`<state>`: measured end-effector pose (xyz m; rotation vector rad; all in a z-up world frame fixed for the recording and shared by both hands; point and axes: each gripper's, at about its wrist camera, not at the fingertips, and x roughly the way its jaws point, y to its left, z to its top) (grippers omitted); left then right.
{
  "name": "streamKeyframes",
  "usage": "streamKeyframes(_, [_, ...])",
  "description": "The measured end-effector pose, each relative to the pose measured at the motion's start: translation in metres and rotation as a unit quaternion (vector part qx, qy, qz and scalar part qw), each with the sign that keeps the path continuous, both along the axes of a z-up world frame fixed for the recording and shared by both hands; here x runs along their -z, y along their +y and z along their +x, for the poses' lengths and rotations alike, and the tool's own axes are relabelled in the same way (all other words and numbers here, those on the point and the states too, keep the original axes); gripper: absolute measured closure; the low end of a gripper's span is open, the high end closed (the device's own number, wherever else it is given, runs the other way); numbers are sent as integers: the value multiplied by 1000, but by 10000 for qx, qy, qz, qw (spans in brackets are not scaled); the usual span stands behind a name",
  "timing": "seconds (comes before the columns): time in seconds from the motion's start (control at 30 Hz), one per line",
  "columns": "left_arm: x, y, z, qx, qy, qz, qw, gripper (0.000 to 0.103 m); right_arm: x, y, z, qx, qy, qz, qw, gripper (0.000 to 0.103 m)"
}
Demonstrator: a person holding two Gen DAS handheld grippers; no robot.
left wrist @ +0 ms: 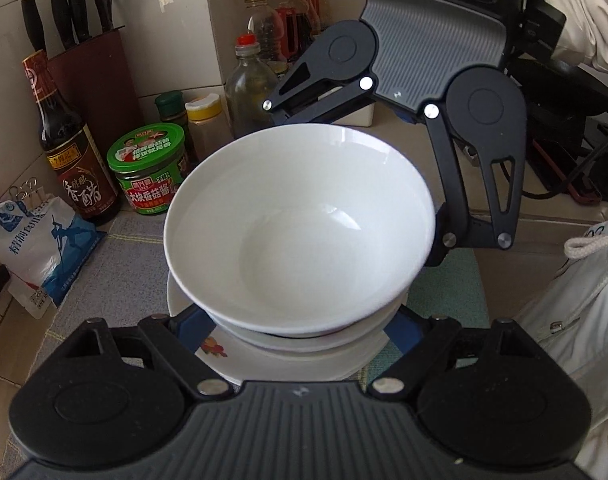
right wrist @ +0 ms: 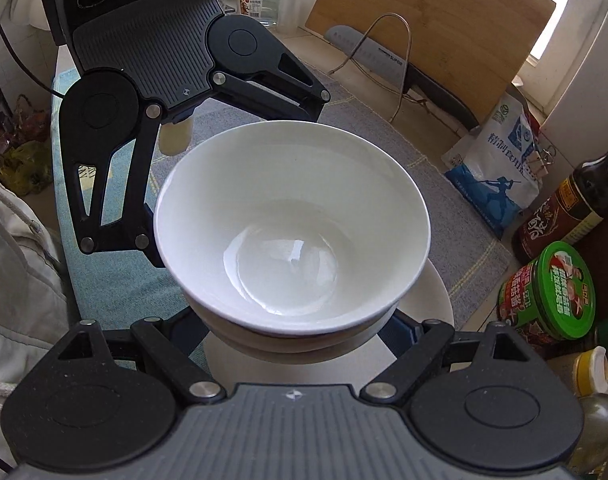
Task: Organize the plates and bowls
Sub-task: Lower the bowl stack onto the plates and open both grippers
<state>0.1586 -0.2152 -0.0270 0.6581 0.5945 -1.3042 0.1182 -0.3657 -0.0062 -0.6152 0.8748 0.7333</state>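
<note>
A glossy white ceramic bowl (left wrist: pixel 299 228) sits nested on a second white bowl (left wrist: pixel 312 338), and both rest on a white plate with a small red-and-orange flower print (left wrist: pixel 223 354), above the checked grey-and-teal cloth (left wrist: pixel 115 236) that covers the table. The left tool (left wrist: pixel 299 320) reaches in from one side and the right tool (right wrist: pixel 299 320) from the opposite side. Each tool's jaws are spread around the lower part of the stack, but the bowls hide the fingertips, so I cannot tell whether they press on it.

Along the tiled wall stands a dark glass vinegar bottle (left wrist: pixel 69 152) whose label reads 香醋. Beside it is a green-lidded jar (left wrist: pixel 149 168) marked 香菇酱. A blue-and-white salt bag (right wrist: pixel 500 178) printed 精制食用 is clipped shut. Behind, a grey cleaver (right wrist: pixel 372 56) bears the word SUPOR and leans by a bamboo cutting board (right wrist: pixel 432 20).
</note>
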Motion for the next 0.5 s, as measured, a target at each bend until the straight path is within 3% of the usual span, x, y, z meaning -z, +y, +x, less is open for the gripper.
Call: streamKeyframes(0.5, [22,-25,19,-121,301,113,9994,15,22,-26,18,212,209,84,9995,12])
